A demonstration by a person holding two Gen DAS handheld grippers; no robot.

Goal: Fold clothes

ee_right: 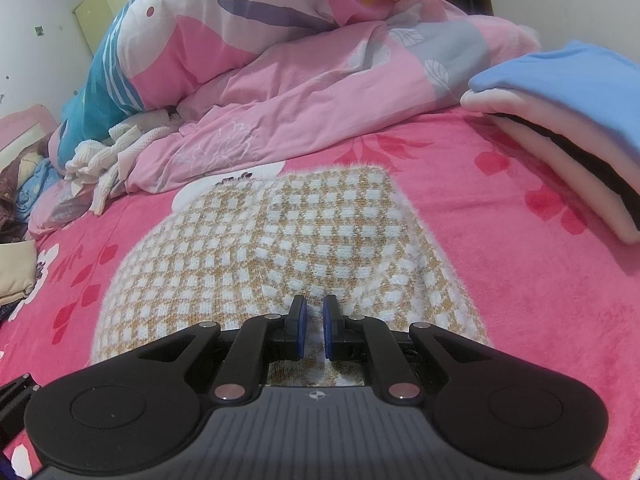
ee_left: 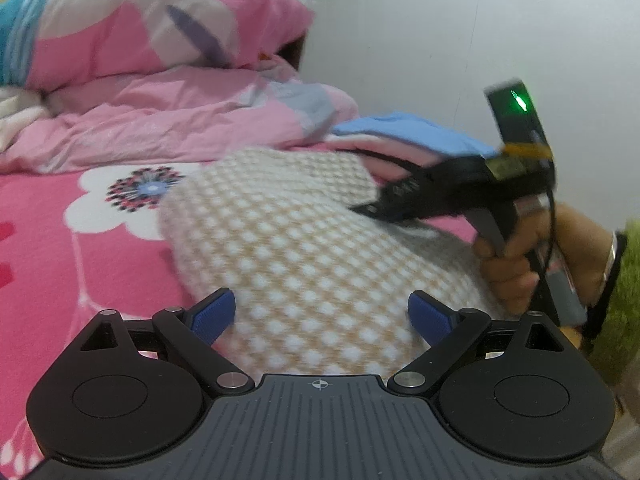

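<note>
the checked sweater (ee_right: 280,256) lies mostly flat on the pink bed (ee_right: 520,280), already doubled into a rough rectangle, with a stack of folded clothes (ee_right: 560,112) beside it and a heaped quilt (ee_right: 300,80) behind. the right tool (ee_right: 315,322) rests low on the near edge of the sweater with its pads drawn narrow; fabric sits under them, but whether a fold is actually pinched i cannot tell. the left tool (ee_left: 320,316) hovers over the sweater's other side, spread wide and empty. this looks like a mid-fold step. next, the left tool likely needs to close on its edge so both can carry the fabric over.
</note>
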